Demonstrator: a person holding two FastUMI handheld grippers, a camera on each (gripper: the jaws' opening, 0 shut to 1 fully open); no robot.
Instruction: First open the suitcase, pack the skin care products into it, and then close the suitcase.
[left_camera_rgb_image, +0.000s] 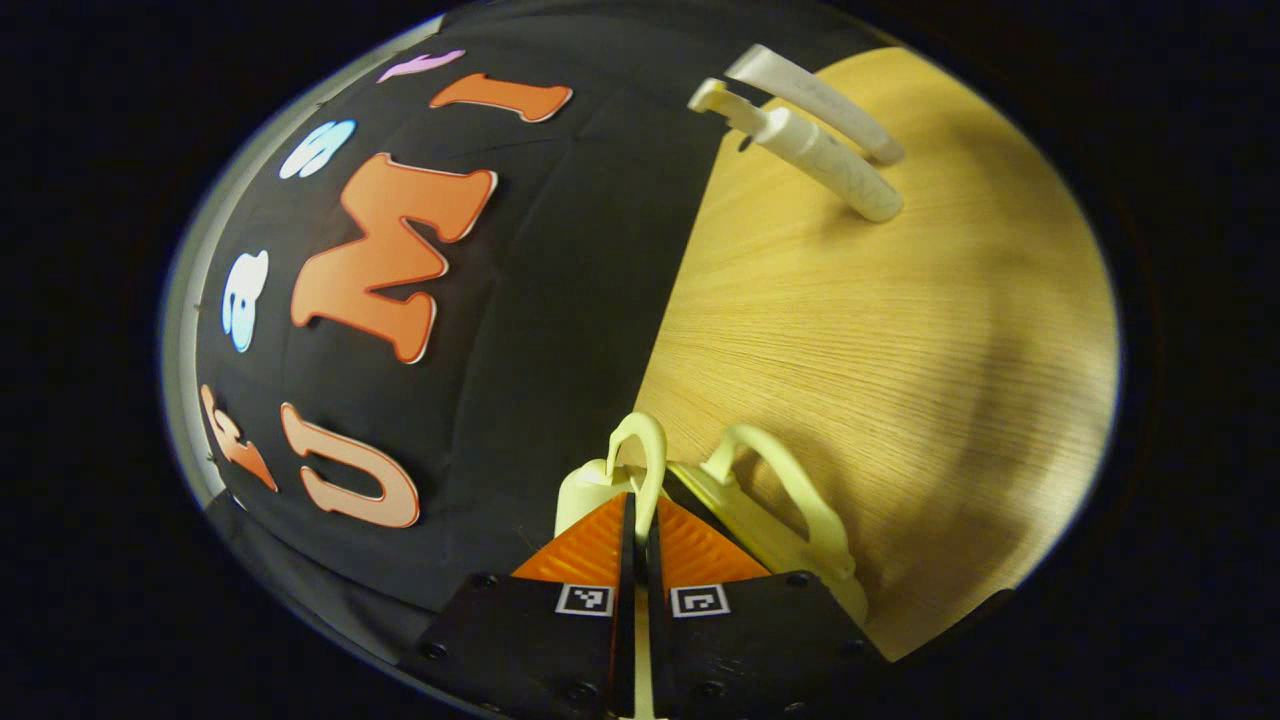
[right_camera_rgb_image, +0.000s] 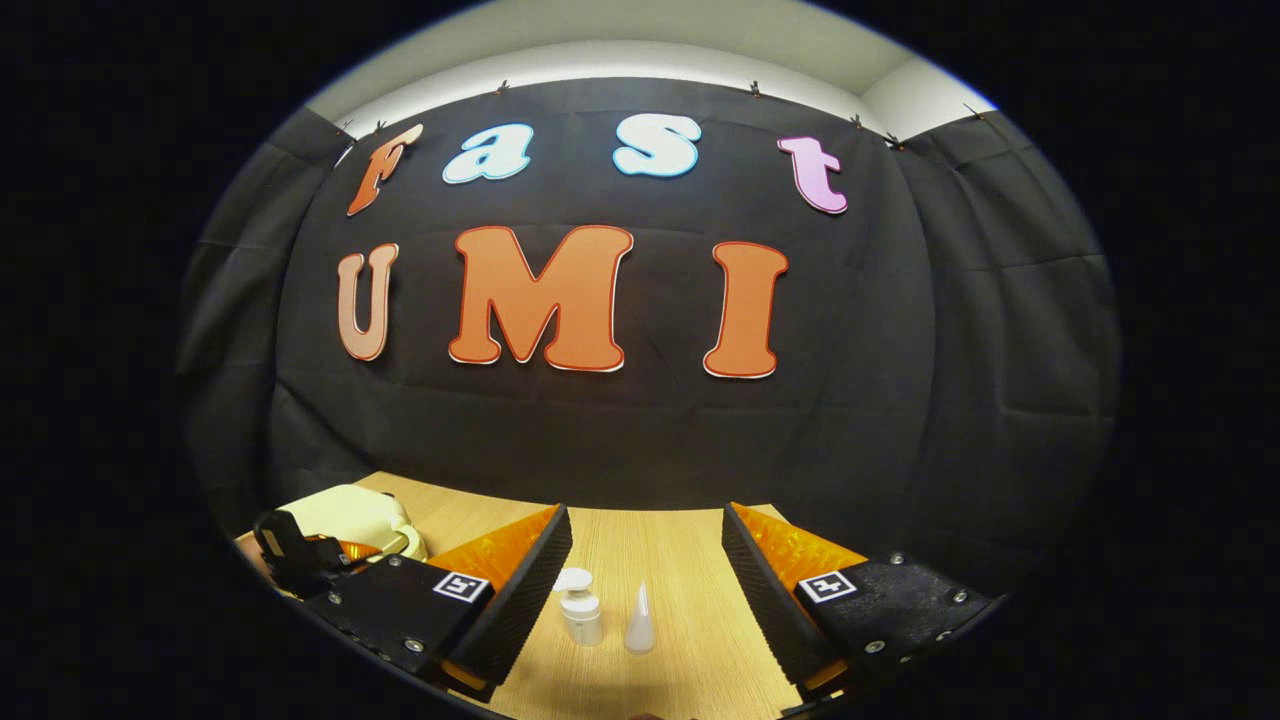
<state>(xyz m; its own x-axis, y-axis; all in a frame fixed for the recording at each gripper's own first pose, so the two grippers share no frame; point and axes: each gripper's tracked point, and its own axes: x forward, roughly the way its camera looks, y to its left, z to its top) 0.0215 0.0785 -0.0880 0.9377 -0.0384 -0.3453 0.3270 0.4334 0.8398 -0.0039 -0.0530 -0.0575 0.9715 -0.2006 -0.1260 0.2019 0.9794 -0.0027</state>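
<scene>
My left gripper (left_camera_rgb_image: 640, 508) is shut on one pale looped handle (left_camera_rgb_image: 642, 450) of the cream suitcase (left_camera_rgb_image: 770, 520), which lies on the wooden table (left_camera_rgb_image: 900, 330). A second loop (left_camera_rgb_image: 790, 480) stands free beside it. Far across the table a white pump bottle (left_camera_rgb_image: 810, 150) and a white tube (left_camera_rgb_image: 815, 100) stand side by side. In the right gripper view my right gripper (right_camera_rgb_image: 645, 585) hangs open above the table, with the pump bottle (right_camera_rgb_image: 580, 608) and the pointed tube (right_camera_rgb_image: 640, 620) upright between and beyond its fingers. The suitcase (right_camera_rgb_image: 350, 518) lies at the left with the left gripper (right_camera_rgb_image: 300, 555) on it.
The black cloth wall (right_camera_rgb_image: 640, 420) rises right behind the table's far edge (right_camera_rgb_image: 640, 508). Bare wood (left_camera_rgb_image: 950, 380) stretches between the suitcase and the two products.
</scene>
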